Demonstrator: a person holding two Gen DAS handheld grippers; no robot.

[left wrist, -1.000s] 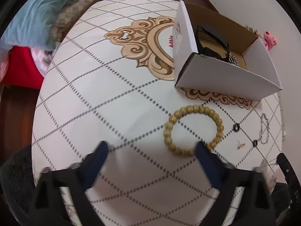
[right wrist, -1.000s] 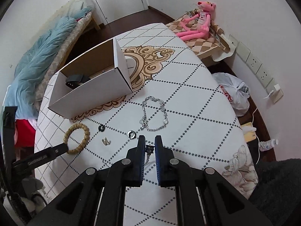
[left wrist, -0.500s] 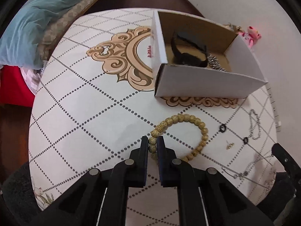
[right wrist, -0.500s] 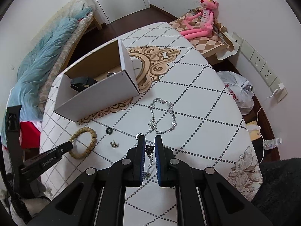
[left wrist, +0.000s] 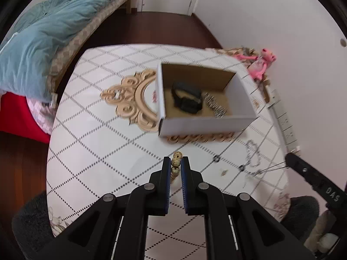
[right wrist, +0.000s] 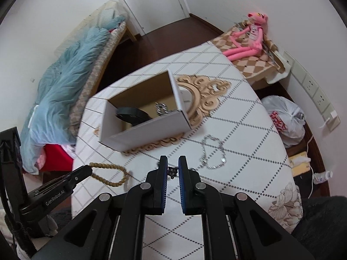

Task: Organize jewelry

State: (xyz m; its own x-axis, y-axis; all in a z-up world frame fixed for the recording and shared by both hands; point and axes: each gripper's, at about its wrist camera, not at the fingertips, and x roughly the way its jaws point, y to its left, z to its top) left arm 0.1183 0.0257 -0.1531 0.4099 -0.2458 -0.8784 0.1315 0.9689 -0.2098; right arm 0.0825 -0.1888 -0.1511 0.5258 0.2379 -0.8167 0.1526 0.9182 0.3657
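My left gripper (left wrist: 175,162) is shut on a tan bead bracelet (left wrist: 177,155), which hangs clear of the white patterned table (left wrist: 97,151). From the right wrist view, the bracelet (right wrist: 108,174) dangles as a loop from the left gripper (right wrist: 85,171). My right gripper (right wrist: 172,163) is shut on the small dark end of a thin silver necklace (right wrist: 172,171). That necklace's chain (left wrist: 266,169) trails toward the table. An open white cardboard box (left wrist: 206,125) beyond both grippers holds a black band (left wrist: 187,99) and a silver chain (left wrist: 214,106).
A thicker silver chain bracelet (right wrist: 213,151), two small black rings (left wrist: 216,158) and a tiny earring (left wrist: 223,173) lie on the table near the box. A bed with a blue quilt (left wrist: 43,39) is left of the table, and a pink plush toy (right wrist: 247,39) is at the far right.
My left gripper went from wide open around the bead bracelet to shut on it, then lifted it off the table. My right gripper rose too, with the thin necklace still in it.
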